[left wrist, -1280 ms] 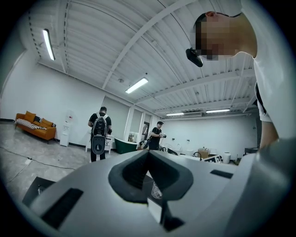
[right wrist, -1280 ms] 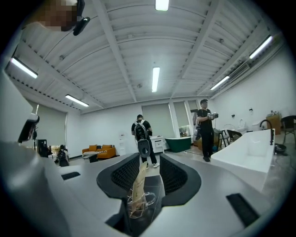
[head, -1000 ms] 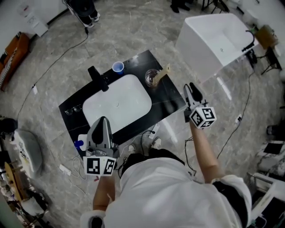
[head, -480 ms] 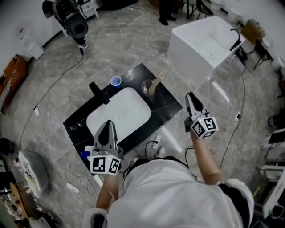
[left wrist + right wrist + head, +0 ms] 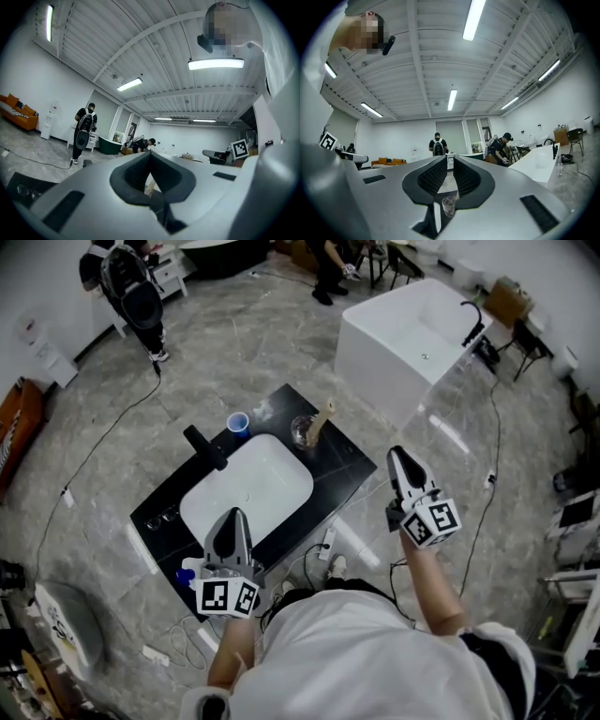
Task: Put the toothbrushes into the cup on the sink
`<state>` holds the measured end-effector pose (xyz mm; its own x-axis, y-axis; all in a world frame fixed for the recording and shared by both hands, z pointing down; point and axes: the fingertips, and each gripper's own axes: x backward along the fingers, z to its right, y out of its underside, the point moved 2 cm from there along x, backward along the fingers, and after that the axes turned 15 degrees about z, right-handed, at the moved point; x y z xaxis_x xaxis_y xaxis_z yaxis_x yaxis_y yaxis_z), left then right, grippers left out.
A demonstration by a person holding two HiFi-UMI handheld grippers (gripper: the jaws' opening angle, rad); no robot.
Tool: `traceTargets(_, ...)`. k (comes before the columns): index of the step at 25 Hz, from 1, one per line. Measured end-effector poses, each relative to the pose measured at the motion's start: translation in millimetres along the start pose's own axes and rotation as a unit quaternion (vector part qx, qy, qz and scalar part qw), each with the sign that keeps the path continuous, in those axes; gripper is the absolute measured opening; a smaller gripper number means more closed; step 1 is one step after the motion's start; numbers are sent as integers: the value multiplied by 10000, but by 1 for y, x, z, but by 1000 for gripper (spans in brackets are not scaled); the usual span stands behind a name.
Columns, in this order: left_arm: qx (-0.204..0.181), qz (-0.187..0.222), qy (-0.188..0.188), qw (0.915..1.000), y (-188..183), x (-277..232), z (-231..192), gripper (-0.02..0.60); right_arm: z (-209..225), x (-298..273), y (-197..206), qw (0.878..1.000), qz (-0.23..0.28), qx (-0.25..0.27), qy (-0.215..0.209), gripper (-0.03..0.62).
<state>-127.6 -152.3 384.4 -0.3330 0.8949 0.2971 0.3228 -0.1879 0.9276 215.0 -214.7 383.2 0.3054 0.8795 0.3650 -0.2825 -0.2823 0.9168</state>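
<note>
Standing well beyond right claw [image 5: 397,457]: cup [image 5: 302,430].

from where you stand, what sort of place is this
Probably a big indoor studio or test hall fitted out with bathroom fixtures, not a real bathroom: a black sink counter and a white bathtub each stand alone on open marble-look floor, with a cable trailing across it.

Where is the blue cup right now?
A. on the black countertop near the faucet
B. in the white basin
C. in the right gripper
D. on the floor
A: the blue cup stands upright on the black countertop, between the faucet and the clear glass.
</note>
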Motion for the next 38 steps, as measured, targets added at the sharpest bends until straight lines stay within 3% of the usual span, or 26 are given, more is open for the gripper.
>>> traceTargets(10, 286, -79, 224, 9993, 13, 15, 6, -2, -58, 25, -39, 9986, 105, 364, -380, 64)
traceTargets(18, 140, 20, 434, 9990, -1, 13, 14, -2, -65, 37, -43, 9986, 191, 355, -356, 64)
traceTargets(38, 61, 103, 249, 9996, -8, 23, 8, -2, -63, 37, -50, 9980, 247, 405, -427, 64)
